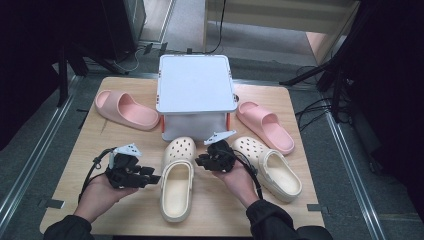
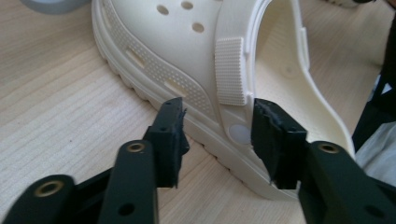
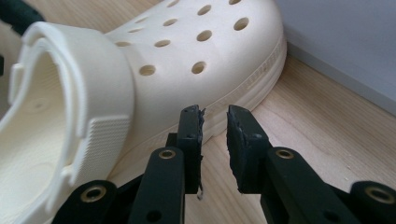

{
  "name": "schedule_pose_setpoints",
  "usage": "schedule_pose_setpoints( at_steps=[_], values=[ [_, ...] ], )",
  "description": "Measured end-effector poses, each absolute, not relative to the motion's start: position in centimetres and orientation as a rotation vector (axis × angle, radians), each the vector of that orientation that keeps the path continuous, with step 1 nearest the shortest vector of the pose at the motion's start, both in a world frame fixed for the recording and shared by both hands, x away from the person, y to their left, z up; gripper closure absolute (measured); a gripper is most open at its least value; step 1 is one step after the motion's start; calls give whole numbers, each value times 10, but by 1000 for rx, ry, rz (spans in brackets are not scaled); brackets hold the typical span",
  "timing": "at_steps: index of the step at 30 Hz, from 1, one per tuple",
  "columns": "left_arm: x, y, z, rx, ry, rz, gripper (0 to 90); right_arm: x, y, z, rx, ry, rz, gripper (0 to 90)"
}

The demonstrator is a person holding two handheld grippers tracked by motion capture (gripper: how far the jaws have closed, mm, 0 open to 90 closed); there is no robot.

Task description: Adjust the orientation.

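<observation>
High view first, left to right: a pink slide (image 1: 126,110) lies at the far left of the wooden table (image 1: 100,210), well apart from my hands. Nearer, my left gripper (image 1: 150,176) lies level just left of the middle cream clog (image 1: 177,177), which points its holed toe away from me toward the white box (image 1: 195,82). Left gripper view puts my jaws released, standing apart beside the clog's (image 2: 187,60) sole near the strap rivet, pads clear of it. My right gripper (image 1: 200,161) sits just right of that same clog, between it and the second cream clog (image 1: 270,167), which lies angled at the right. Right gripper view has those jaws slightly parted with bare wood in the gap, tips just short of the clog's (image 3: 187,51) side, nothing gripped. A second pink slide (image 1: 265,125) rests far right, beside the box.
</observation>
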State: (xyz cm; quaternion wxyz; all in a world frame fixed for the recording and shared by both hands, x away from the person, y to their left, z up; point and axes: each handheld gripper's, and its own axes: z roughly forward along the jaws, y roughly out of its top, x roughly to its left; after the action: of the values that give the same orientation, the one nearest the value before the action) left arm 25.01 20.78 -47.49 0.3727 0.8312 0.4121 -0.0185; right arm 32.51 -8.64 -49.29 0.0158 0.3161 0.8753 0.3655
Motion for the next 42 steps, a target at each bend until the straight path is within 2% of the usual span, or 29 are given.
schedule_pose_setpoints(
  at_steps=[4,11,18,25,42],
  values=[
    [250,212,-473,2116,1054,-50,448,322,-94,-488,984,2738,1168,707],
    [252,216,-470,2113,1042,-42,368,312,-109,-480,982,2740,1203,658],
    [257,216,-468,2107,1029,-37,358,302,-131,-472,988,2725,1209,602],
    [266,214,-466,2098,1025,-74,356,293,-152,-466,1002,2704,1210,607],
    [289,208,-464,2135,978,-63,358,277,-205,-460,1127,2619,1153,608]
  ],
)
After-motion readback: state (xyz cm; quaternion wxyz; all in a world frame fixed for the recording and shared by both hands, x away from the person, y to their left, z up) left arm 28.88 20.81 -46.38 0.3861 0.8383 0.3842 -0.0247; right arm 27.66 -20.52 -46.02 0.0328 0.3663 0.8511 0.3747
